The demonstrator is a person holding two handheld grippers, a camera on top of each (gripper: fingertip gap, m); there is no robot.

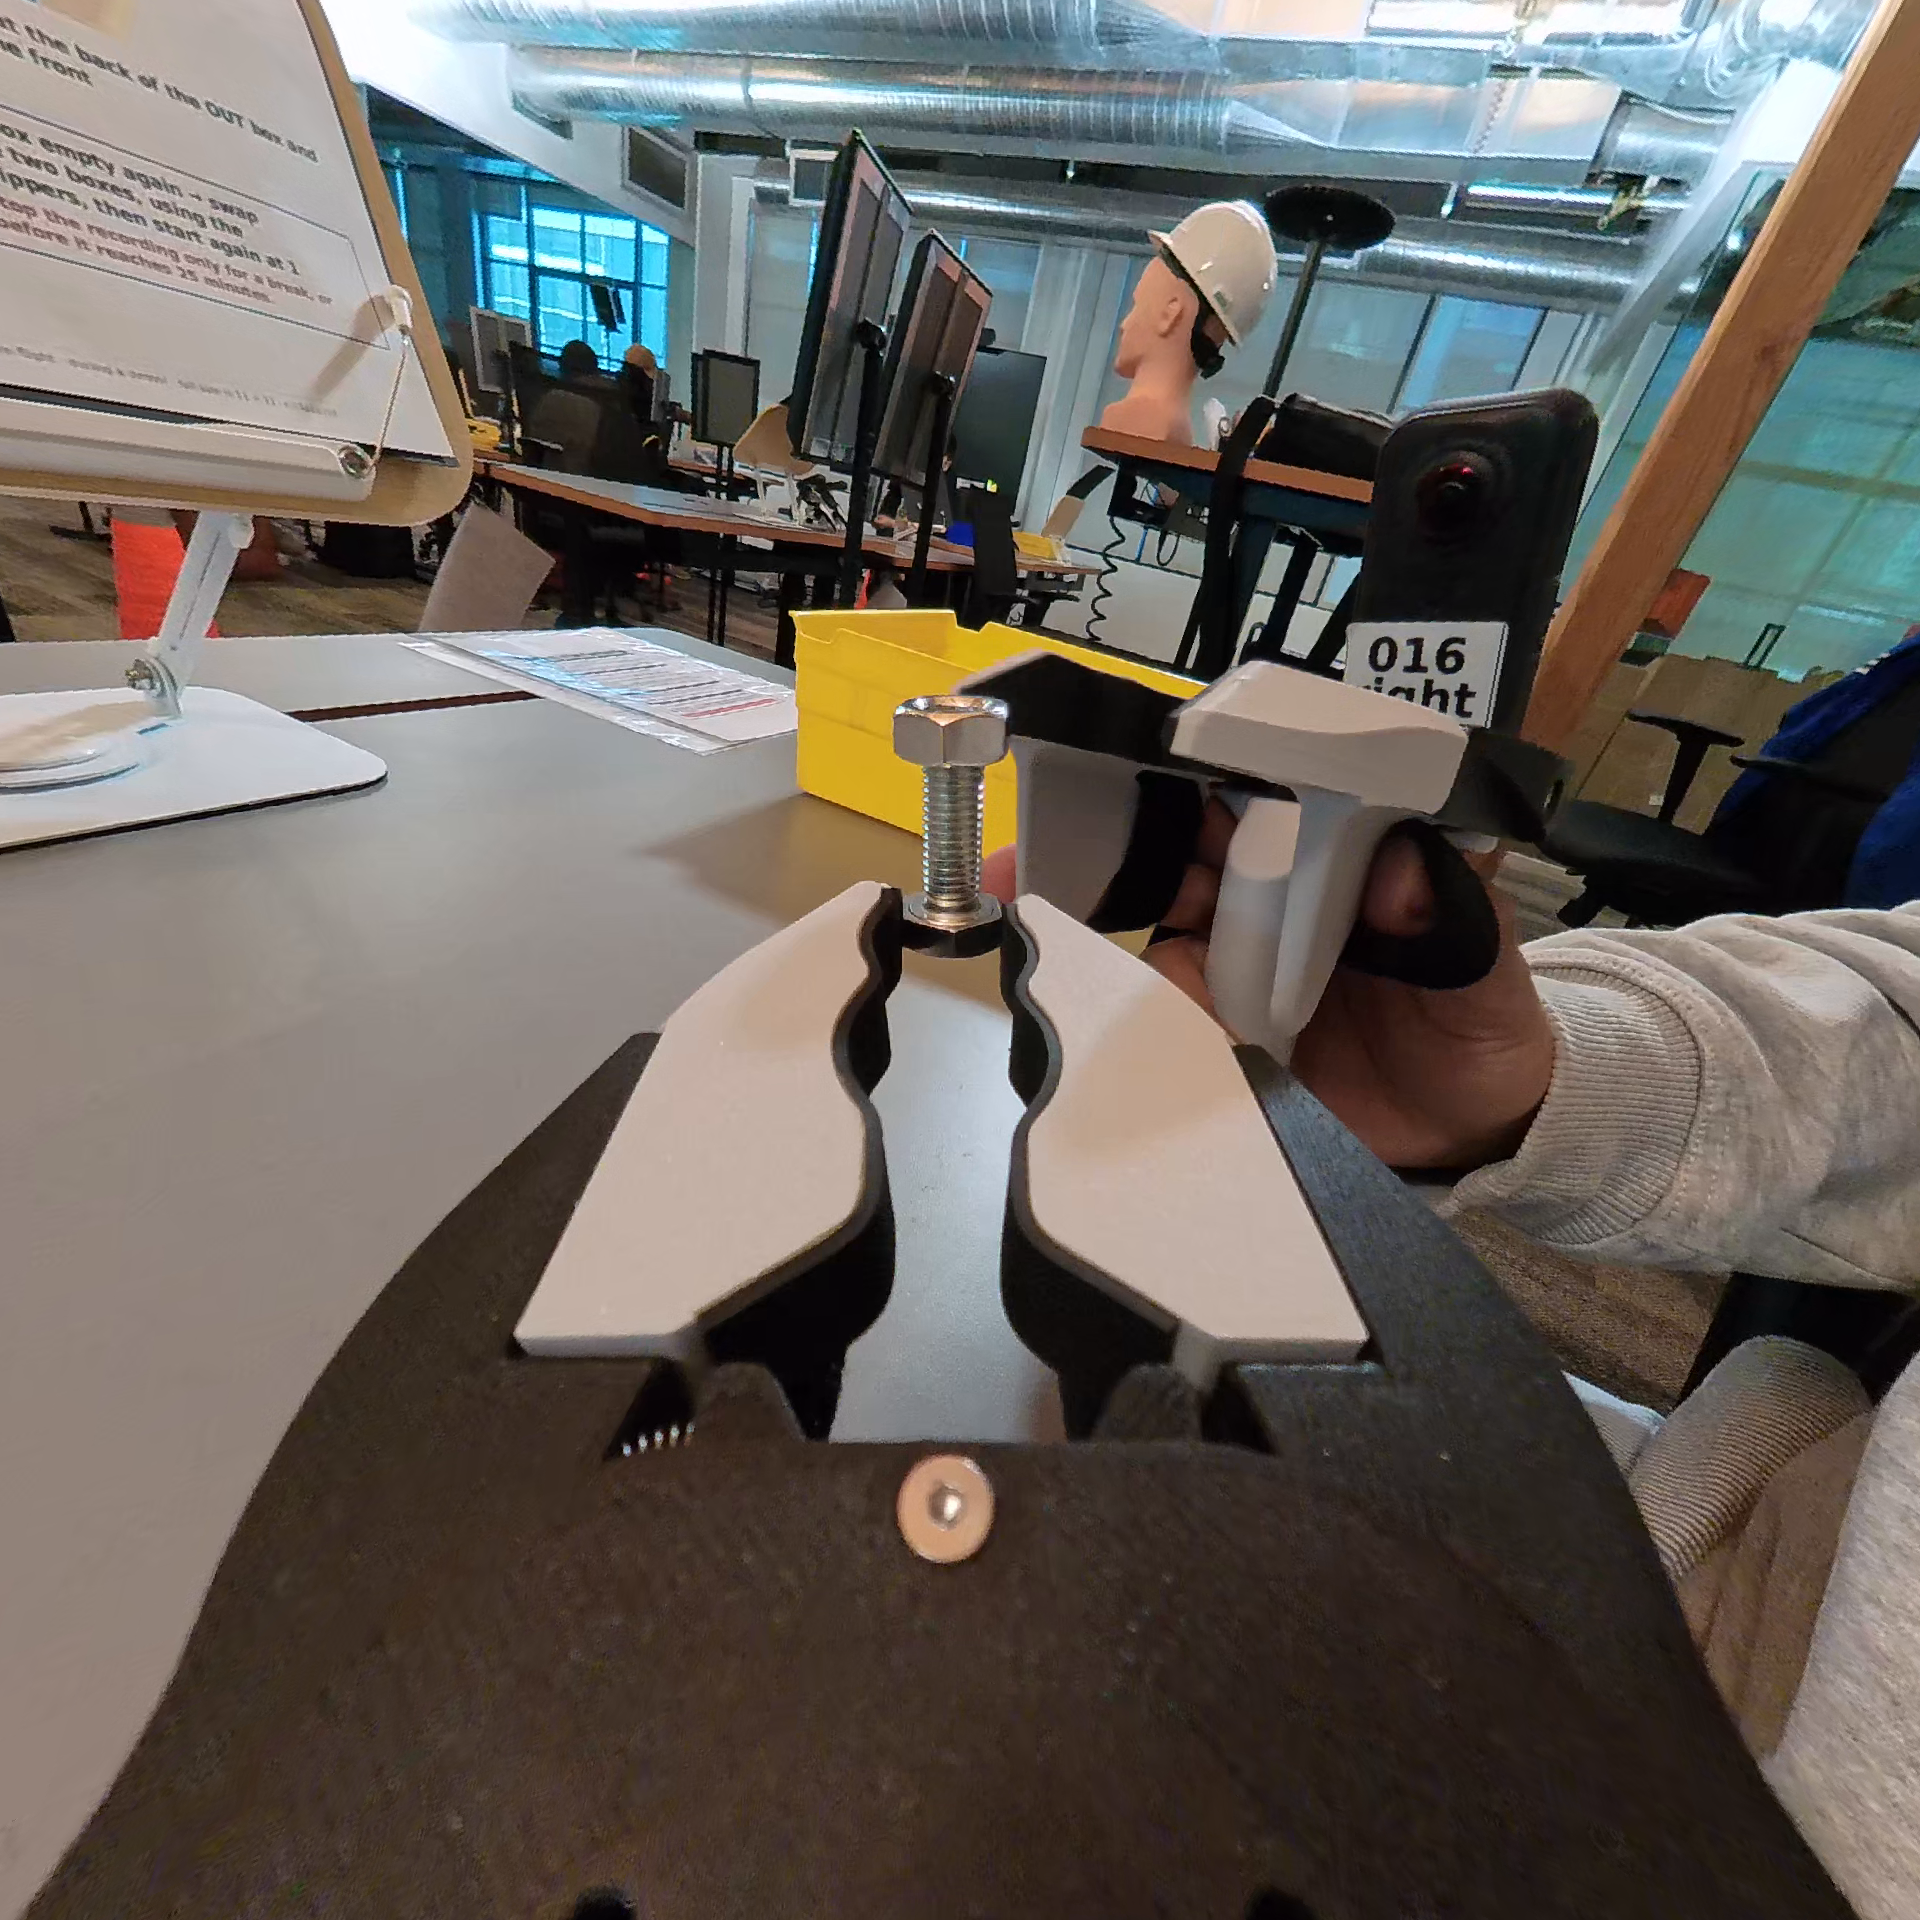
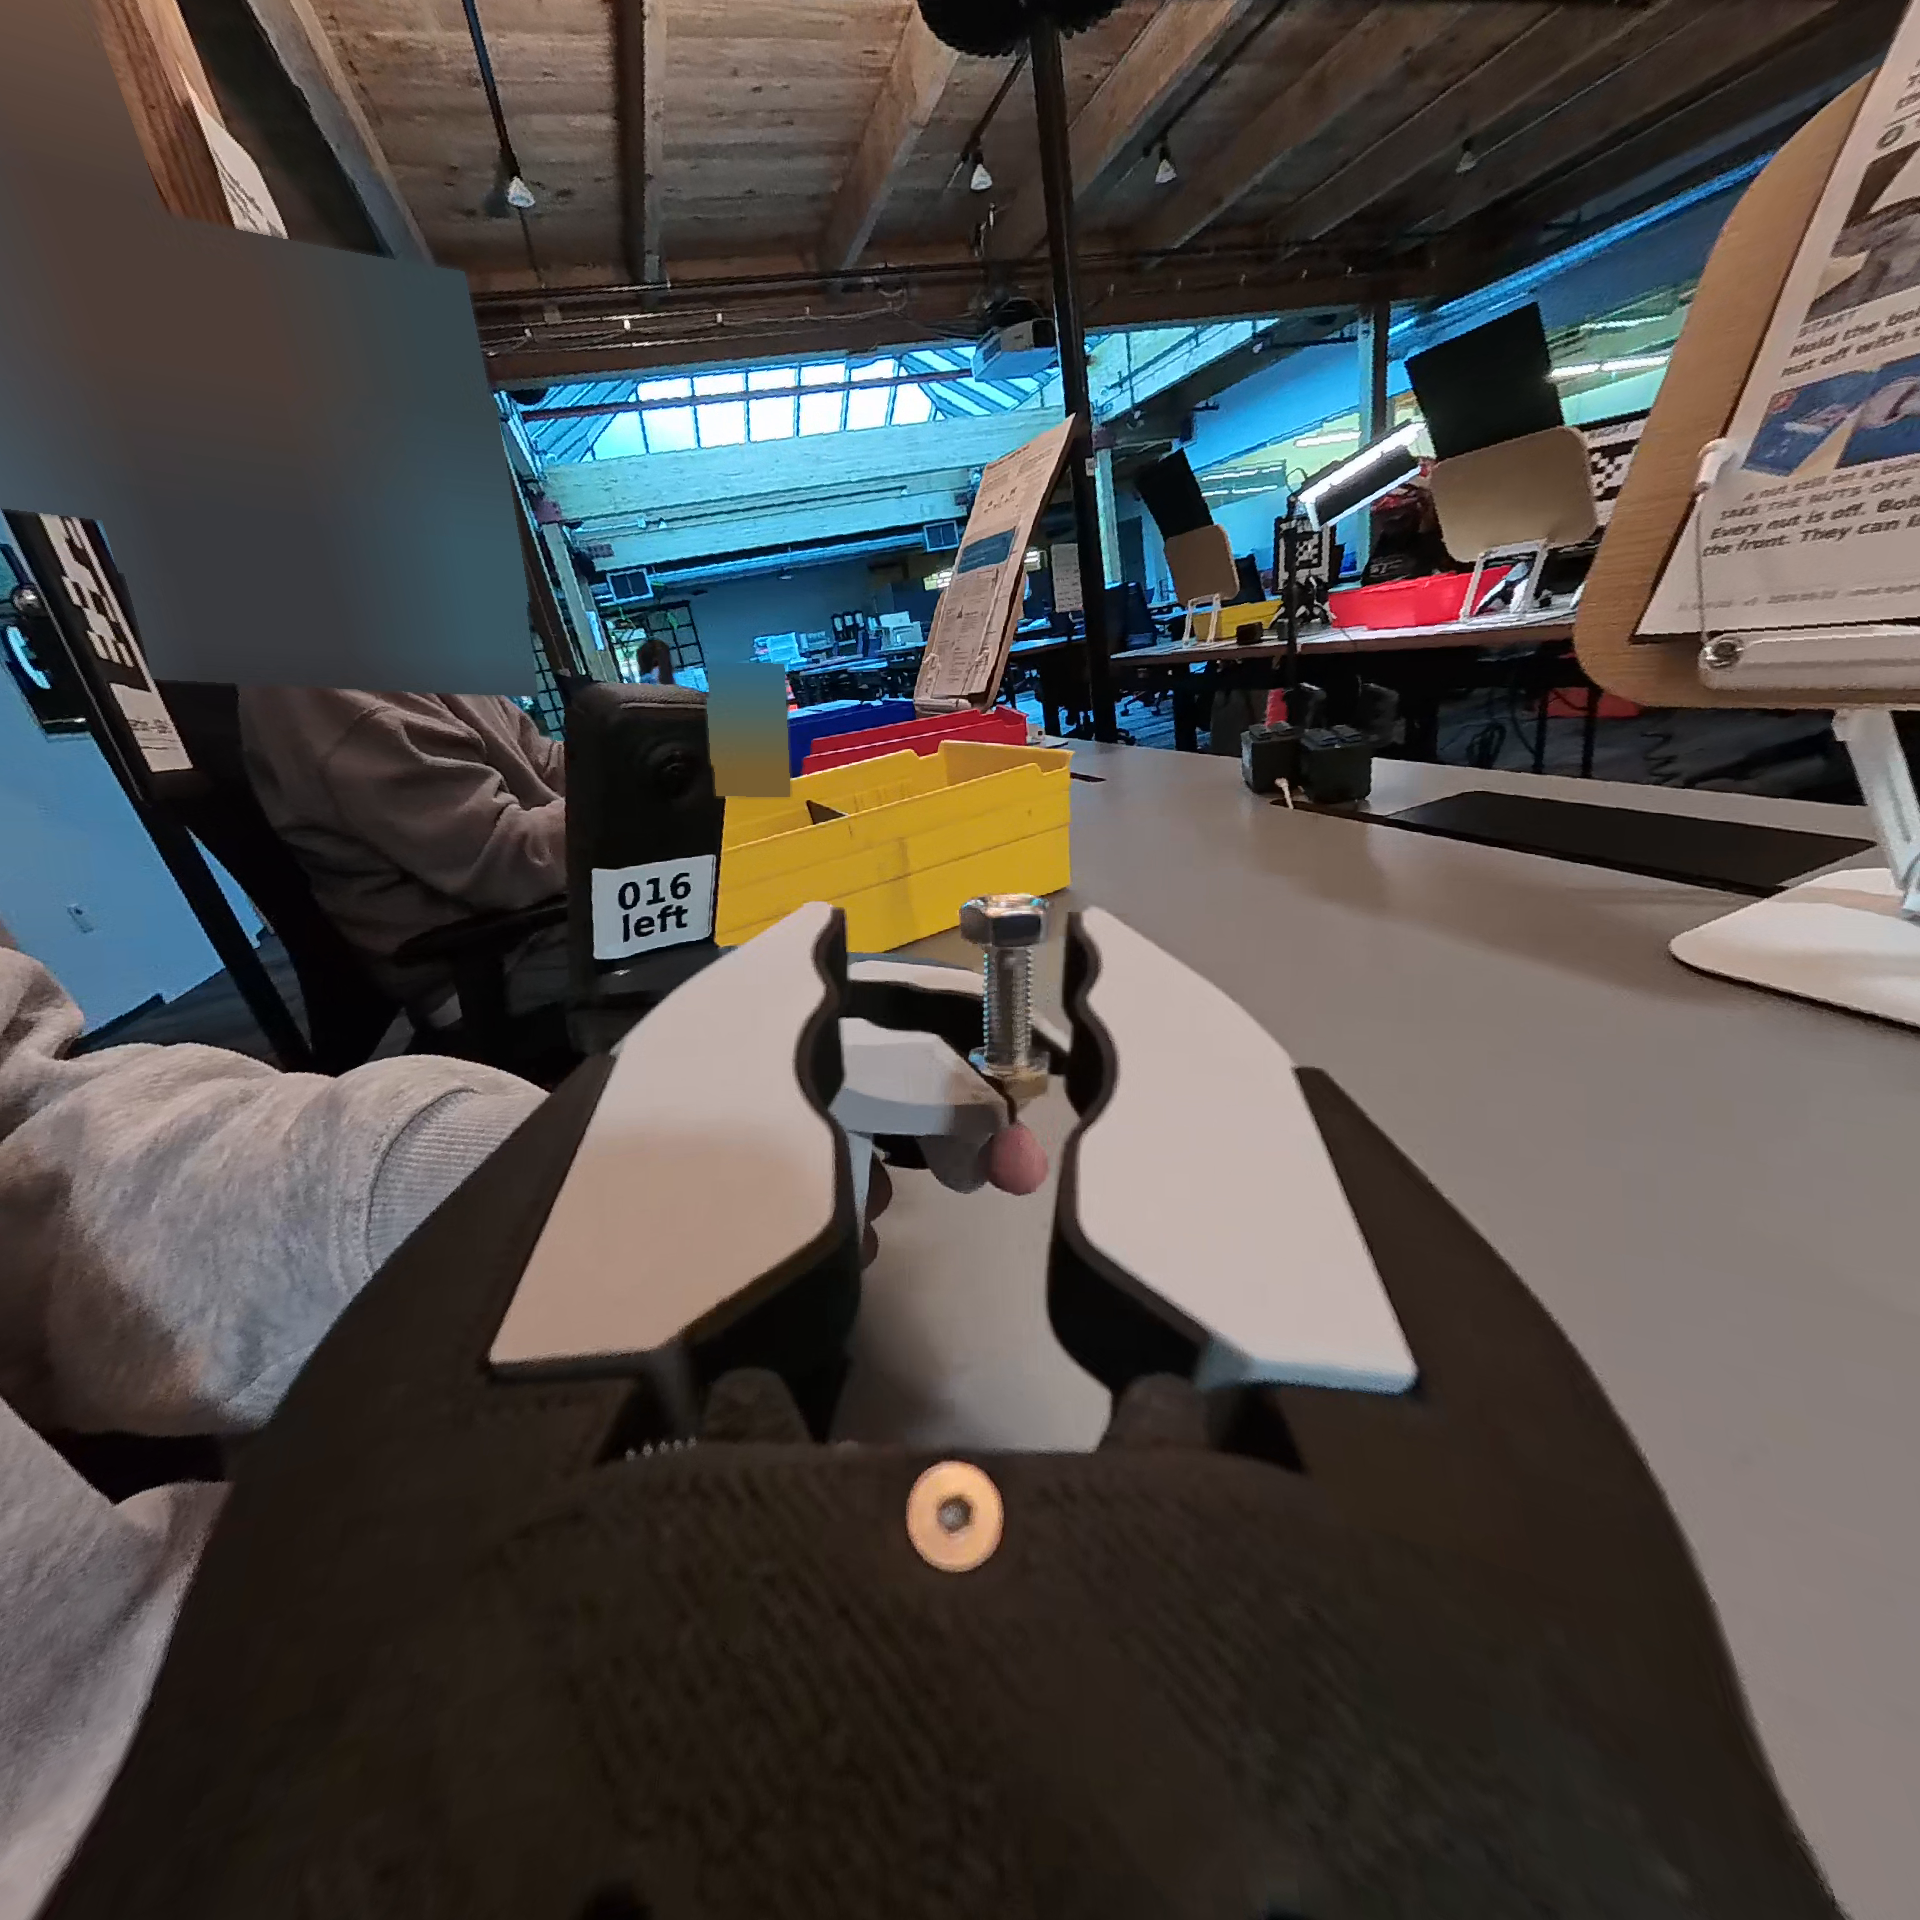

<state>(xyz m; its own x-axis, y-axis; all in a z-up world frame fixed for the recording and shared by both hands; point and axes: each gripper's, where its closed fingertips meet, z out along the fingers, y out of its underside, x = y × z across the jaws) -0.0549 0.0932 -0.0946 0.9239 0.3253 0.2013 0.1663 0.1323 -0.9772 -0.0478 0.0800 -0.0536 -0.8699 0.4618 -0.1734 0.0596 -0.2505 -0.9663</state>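
Observation:
A silver hex bolt (image 1: 951, 821) stands upright, head up, with a nut (image 1: 951, 916) threaded at its lower end. My left gripper (image 1: 951, 925) is shut on the nut and holds the bolt above the grey table (image 1: 312, 987). In the right wrist view my right gripper (image 2: 956, 940) is open, its fingertips on either side of the bolt's head (image 2: 1003, 920) with gaps on both sides. The nut (image 2: 1010, 1070) sits below in the left gripper's fingers (image 2: 899, 1091). In the left wrist view the right gripper (image 1: 1029, 758), held by a hand, is just right of the bolt.
A yellow bin (image 1: 862, 717) stands behind the bolt and also shows in the right wrist view (image 2: 914, 842), with red and blue bins (image 2: 914, 732) beyond. A document stand (image 1: 187, 748) is at the left, a laminated sheet (image 1: 623, 675) behind. A person sits nearby (image 2: 416, 790). My left and right fingertips are right by each other.

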